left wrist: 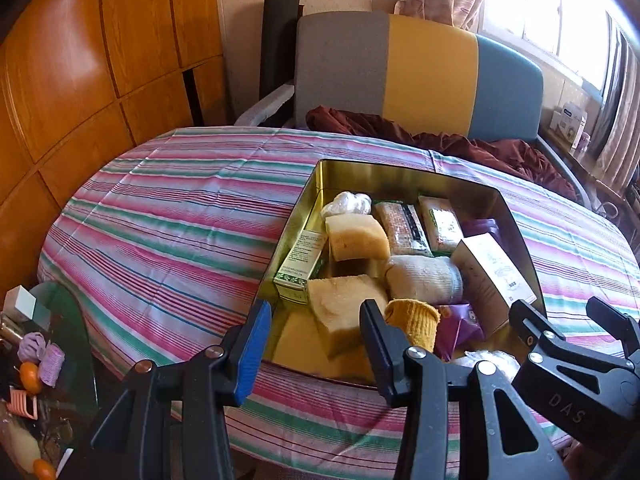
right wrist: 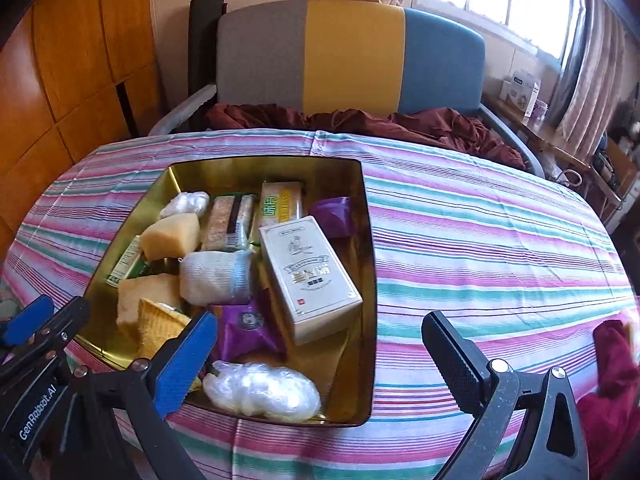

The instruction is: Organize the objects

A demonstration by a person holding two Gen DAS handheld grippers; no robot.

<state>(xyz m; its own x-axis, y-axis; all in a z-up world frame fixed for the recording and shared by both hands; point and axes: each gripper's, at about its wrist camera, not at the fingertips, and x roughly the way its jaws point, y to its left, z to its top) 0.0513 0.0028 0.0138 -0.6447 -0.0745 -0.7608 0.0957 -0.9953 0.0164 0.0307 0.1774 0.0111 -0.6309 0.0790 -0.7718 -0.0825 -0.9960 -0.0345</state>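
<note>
A gold metal tin (left wrist: 298, 216) (right wrist: 370, 240) sits on the striped table and holds several items: yellow sponges (left wrist: 356, 236), a white sock roll (left wrist: 424, 282) (right wrist: 216, 276), a mustard sock (left wrist: 414, 322), a beige box (right wrist: 310, 280) (left wrist: 494, 274), purple packets (right wrist: 246, 328), snack bars (right wrist: 236, 222), a green box (left wrist: 300, 266) and a clear plastic bag (right wrist: 260, 390). My left gripper (left wrist: 310, 352) is open and empty over the tin's near left corner. My right gripper (right wrist: 320, 364) is open and empty over the tin's near right edge. It also shows in the left wrist view (left wrist: 568, 328).
The table wears a striped cloth (right wrist: 480, 260) (left wrist: 168, 220). A grey, yellow and blue chair (right wrist: 352, 56) with dark red fabric (right wrist: 400, 124) stands behind it. A red cloth (right wrist: 612, 380) lies at the near right. A small glass table (left wrist: 60, 340) with clutter is at the left.
</note>
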